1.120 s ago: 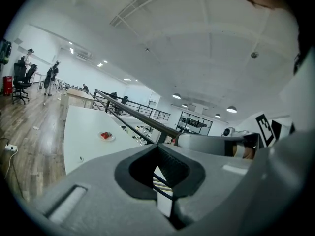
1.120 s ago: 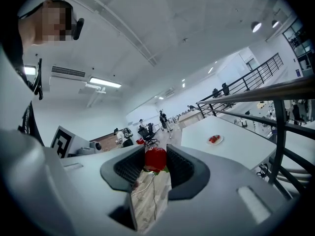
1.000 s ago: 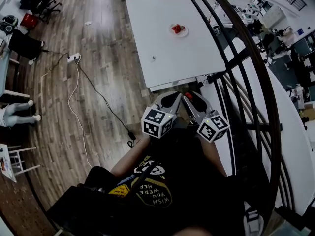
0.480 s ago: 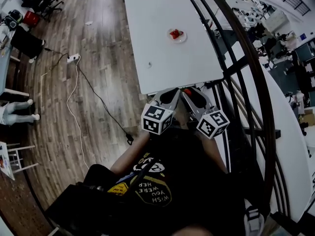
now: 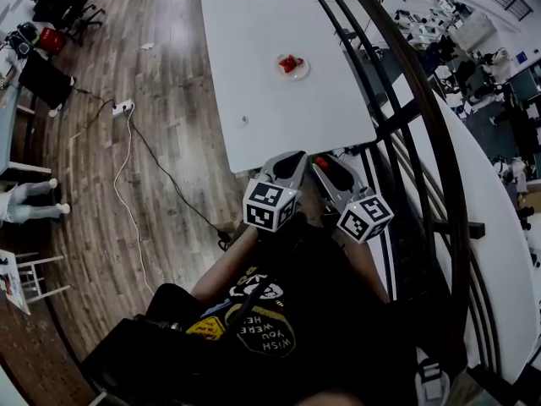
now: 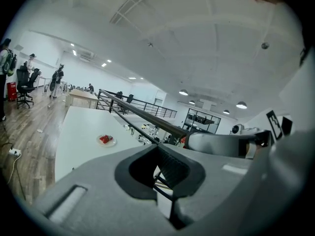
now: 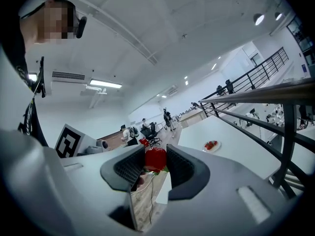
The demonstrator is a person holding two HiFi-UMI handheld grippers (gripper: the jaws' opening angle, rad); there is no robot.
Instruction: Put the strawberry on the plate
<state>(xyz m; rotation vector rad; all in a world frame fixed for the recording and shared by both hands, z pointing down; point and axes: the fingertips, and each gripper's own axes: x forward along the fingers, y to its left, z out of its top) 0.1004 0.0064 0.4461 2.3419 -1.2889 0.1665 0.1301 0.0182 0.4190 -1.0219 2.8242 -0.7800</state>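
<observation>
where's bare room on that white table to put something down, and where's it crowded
The table is bare almost everywhere: the far half beyond the plate, the left strip, the near edge. Only a small object sits near-left. The plate is the crowded spot: red fruit covers much of it, leaving its right rim for the strawberry in the right tool.

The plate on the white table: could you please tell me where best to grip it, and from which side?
Probably the plate's bare rim, one claw finger over, one under, coming low from the table's near edge. It is shallow and lies flat, and red fruit fills its middle, leaving only the rim free.
</observation>
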